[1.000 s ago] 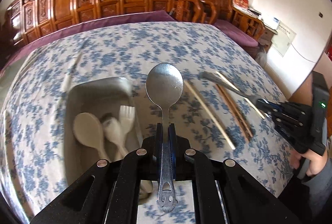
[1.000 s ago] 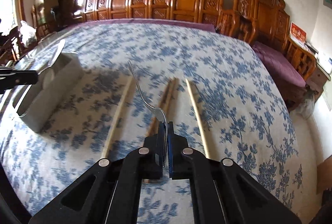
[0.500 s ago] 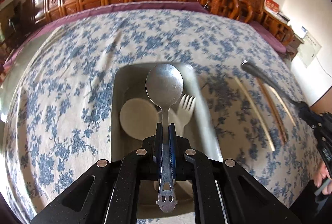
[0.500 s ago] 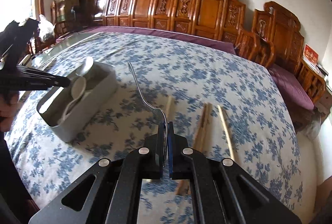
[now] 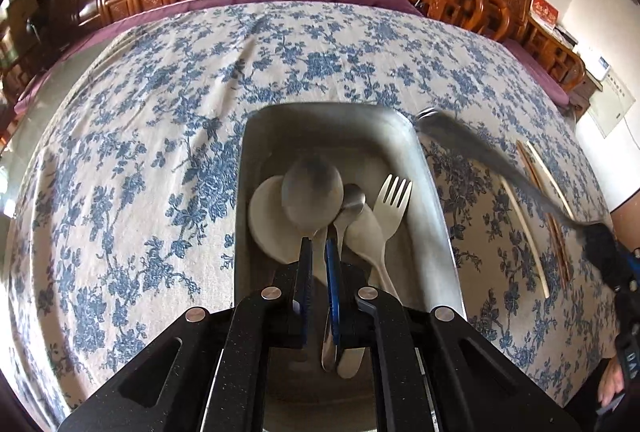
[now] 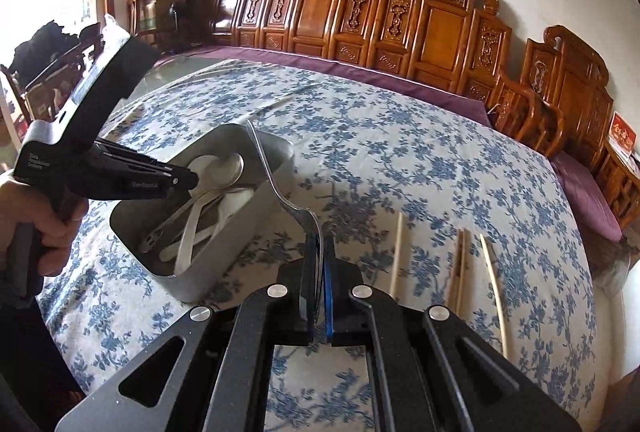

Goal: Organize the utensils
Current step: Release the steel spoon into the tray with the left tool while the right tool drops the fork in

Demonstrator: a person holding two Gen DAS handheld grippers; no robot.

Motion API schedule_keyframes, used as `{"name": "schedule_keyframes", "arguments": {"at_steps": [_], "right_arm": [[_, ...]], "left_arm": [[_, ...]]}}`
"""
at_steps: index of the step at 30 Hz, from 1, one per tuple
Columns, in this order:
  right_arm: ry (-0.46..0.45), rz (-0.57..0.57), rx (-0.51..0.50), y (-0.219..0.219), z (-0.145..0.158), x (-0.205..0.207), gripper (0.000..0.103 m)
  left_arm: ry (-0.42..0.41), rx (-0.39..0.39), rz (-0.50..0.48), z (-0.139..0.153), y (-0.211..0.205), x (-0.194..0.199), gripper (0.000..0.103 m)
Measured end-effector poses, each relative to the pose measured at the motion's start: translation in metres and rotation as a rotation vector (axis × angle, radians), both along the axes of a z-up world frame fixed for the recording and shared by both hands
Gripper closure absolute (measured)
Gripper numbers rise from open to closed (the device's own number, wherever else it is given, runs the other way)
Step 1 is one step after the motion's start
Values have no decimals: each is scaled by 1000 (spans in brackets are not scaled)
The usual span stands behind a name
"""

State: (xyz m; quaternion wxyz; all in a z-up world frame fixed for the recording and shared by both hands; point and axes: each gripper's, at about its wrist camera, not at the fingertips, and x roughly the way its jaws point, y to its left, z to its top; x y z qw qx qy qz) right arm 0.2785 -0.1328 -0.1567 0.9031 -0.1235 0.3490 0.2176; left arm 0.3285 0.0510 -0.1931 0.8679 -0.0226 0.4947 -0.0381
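A grey metal tray (image 5: pixel 436 216) (image 6: pixel 224 256) sits on the blue-flowered cloth. It holds cream plastic spoons (image 5: pixel 266 220), a cream fork (image 5: pixel 394 198) and a small metal spoon (image 5: pixel 354 197). My left gripper (image 5: pixel 319 252) (image 6: pixel 192 181) points down into the tray and is shut on the neck of a large metal spoon (image 5: pixel 312 192) (image 6: pixel 226 168). The spoon's blurred bowl lies low over a cream spoon. My right gripper (image 6: pixel 320 244) (image 5: pixel 596 228) is shut on the handle of a metal fork (image 6: pixel 272 176) (image 5: pixel 472 148). The fork's tines reach the tray's far right corner.
Right of the tray lie a pale chopstick (image 5: pixel 524 236) (image 6: pixel 397 252), a brown pair (image 6: pixel 460 264) and another pale one (image 6: pixel 494 284). Carved wooden chairs (image 6: pixel 440 20) ring the table's far side. A hand (image 6: pixel 44 228) holds the left gripper.
The left gripper moved over the tray and sank, bringing the large spoon's bowl down among the utensils. The right gripper carried the fork leftwards from the chopsticks to the tray's edge.
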Motion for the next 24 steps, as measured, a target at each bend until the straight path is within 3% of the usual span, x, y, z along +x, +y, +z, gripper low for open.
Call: {"name": "schedule_keyframes", "arguments": {"at_steps": [6,9,15,17,24], "right_arm": [[9,22,-49,29,-4,4,99],[28,27,-71,44,-9,9,99],[40,34,-114,69,-13,22,99],[35,34,-144,77,-14,26,99],[48,28,-193,95,-18,39,99]], "left_arm": [[-57,33,8,21,7,-6,95],[-82,39,18,30,14,-7,87],[-116,44,39,45,30,-10,84],[-125,42,45,49,34,-11,76],[-135,27,64,55,46,-11,74]]}}
